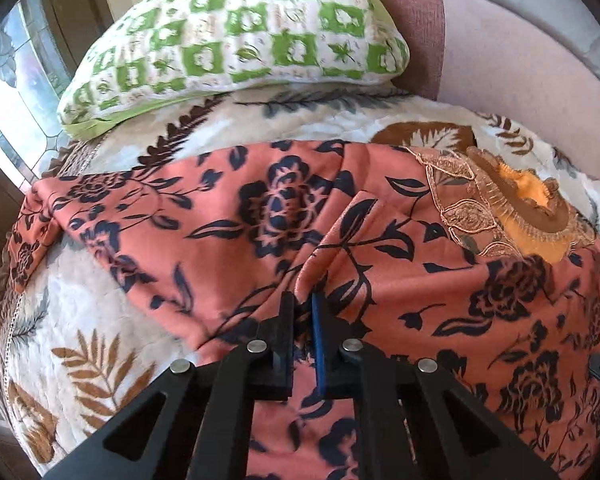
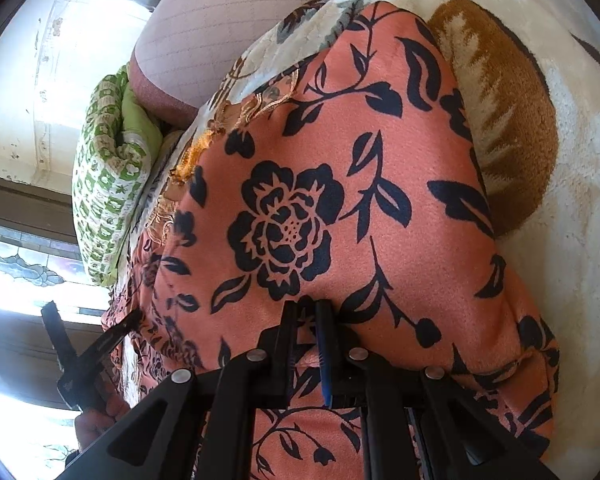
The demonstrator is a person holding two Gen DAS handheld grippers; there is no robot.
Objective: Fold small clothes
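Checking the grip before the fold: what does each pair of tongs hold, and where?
Both hold the orange floral garment: the left tongs pinch a raised fold in its middle; the right tongs pinch its near edge.

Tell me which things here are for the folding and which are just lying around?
For the folding:
- orange flowery garment
- left gripper, shut on the garment
- right gripper, shut on the garment

Just lying around:
- green checked pillow
- leaf-patterned blanket underneath
- pink headboard
- stained-glass window
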